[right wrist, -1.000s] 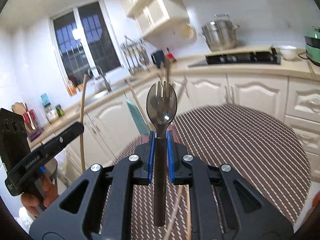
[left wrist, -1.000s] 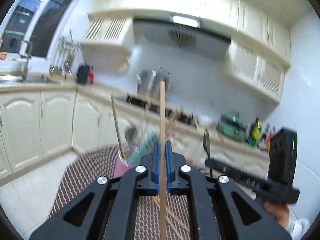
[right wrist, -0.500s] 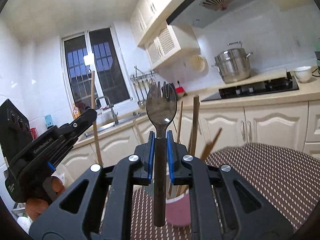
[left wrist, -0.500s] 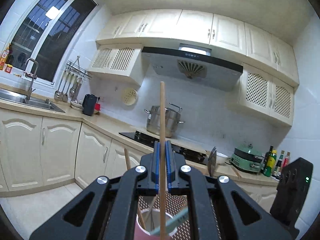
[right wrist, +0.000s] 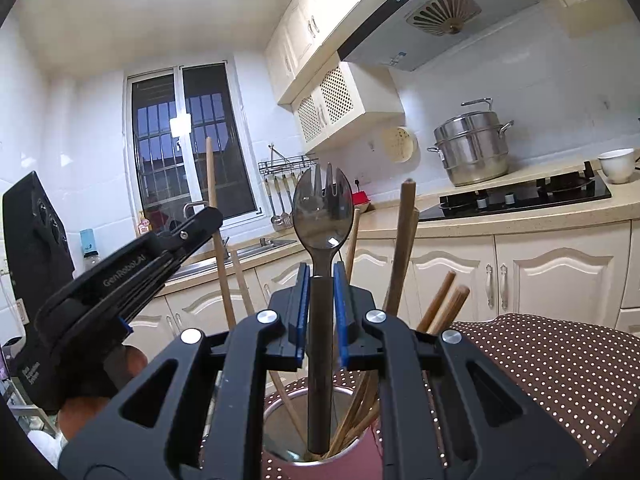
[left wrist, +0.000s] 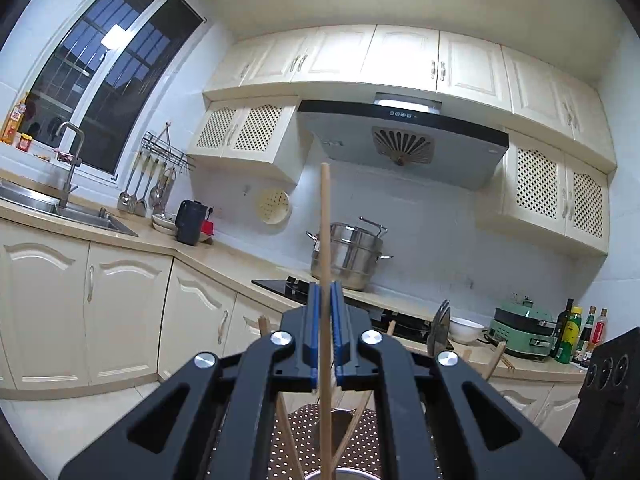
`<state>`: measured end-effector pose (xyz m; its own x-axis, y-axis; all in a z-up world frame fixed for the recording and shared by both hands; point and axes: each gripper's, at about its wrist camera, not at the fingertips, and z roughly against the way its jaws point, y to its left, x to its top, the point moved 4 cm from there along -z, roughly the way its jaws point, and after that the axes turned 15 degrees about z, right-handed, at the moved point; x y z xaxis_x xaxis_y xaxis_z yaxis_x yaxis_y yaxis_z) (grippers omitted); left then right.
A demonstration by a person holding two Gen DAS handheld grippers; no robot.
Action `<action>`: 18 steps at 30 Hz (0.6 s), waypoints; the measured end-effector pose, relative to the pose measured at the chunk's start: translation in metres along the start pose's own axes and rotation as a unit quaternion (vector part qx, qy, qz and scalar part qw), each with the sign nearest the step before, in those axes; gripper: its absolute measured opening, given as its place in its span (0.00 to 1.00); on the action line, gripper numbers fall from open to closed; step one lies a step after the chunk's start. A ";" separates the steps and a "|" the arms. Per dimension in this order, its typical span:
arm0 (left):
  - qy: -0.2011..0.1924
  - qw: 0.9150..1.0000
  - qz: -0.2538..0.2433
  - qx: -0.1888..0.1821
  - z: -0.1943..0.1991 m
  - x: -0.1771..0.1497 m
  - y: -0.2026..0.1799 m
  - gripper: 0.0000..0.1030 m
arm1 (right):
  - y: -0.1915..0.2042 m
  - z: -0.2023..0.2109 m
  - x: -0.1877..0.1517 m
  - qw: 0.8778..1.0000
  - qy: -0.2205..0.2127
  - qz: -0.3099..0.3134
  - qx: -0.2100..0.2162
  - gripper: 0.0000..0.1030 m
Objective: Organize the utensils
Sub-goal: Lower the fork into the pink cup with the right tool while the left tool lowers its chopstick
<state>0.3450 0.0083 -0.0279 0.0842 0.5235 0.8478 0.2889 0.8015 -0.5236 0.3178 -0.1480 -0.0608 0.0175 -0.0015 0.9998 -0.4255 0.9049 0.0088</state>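
- My left tongs (left wrist: 325, 328) are clamping a wooden chopstick (left wrist: 325, 240), holding it upright over the cup (right wrist: 320, 432)
- My right tongs (right wrist: 321, 312) are gripping a dark spork (right wrist: 322, 216), its handle end dipping into the cup among other chopsticks (right wrist: 400, 256)
- The cup is sitting on the dotted desk (right wrist: 552, 360)

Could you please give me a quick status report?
Left hand-held gripper shut on wooden chopstick. Right hand-held gripper shut on dark plastic spork, over pink cup.
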 end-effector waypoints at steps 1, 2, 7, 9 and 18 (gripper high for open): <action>0.001 1.000 0.000 0.000 -0.001 -0.002 0.001 0.05 | -0.001 -0.001 -0.001 1.000 0.001 -0.001 0.001 0.12; 0.003 1.000 -0.001 0.000 -0.003 -0.004 0.002 0.05 | -0.001 -0.002 -0.002 1.000 0.001 -0.002 0.001 0.12; 0.023 1.000 -0.001 0.003 -0.002 -0.017 0.009 0.05 | -0.002 -0.005 -0.006 1.000 0.007 -0.002 0.005 0.12; 0.029 1.000 0.000 0.005 0.001 -0.021 0.011 0.05 | -0.001 -0.005 -0.009 1.000 0.011 0.000 0.006 0.12; 0.057 0.998 -0.007 0.010 0.028 -0.029 0.019 0.05 | 0.006 0.007 -0.016 0.999 0.037 0.014 0.001 0.12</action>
<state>0.3211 0.0164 -0.0651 0.1875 0.4766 0.8589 0.2713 0.8153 -0.5116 0.3091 -0.1456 -0.0762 0.0716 0.0550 0.9959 -0.4291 0.9031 -0.0190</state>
